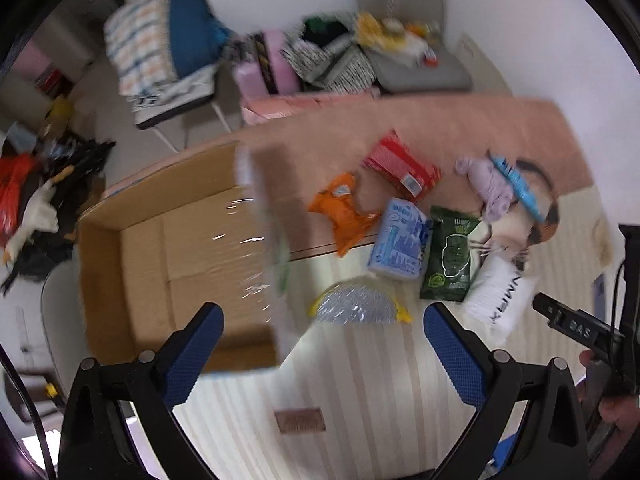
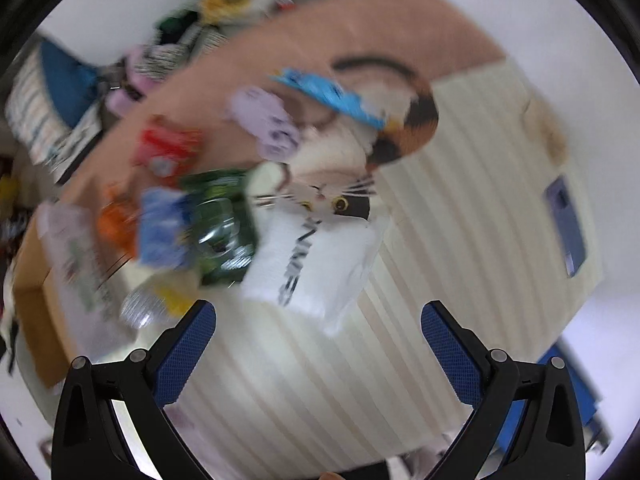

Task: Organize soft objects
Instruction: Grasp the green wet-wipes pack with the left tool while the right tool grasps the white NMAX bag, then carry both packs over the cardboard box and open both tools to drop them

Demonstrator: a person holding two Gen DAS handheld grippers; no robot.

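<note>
An open cardboard box (image 1: 132,240) stands at the table's left end. A pale, blurred pack with green print (image 1: 264,240) sits at the box's right edge. To its right lie an orange packet (image 1: 344,212), a red packet (image 1: 400,164), a blue tissue pack (image 1: 400,240), a green packet (image 1: 452,256), a white pack (image 1: 500,292), a lilac cloth (image 1: 488,184) and a silver bubble pouch (image 1: 356,304). My left gripper (image 1: 320,340) is open and empty above the table's near edge. My right gripper (image 2: 320,340) is open and empty just short of the white pack (image 2: 316,264).
The tablecloth (image 2: 460,200) is striped with a cat picture and a pink far part. A dark phone (image 2: 566,226) lies at its right side. Chairs heaped with clutter (image 1: 400,40) stand behind the table. The right hand's tool body (image 1: 576,328) enters at the left wrist view's right edge.
</note>
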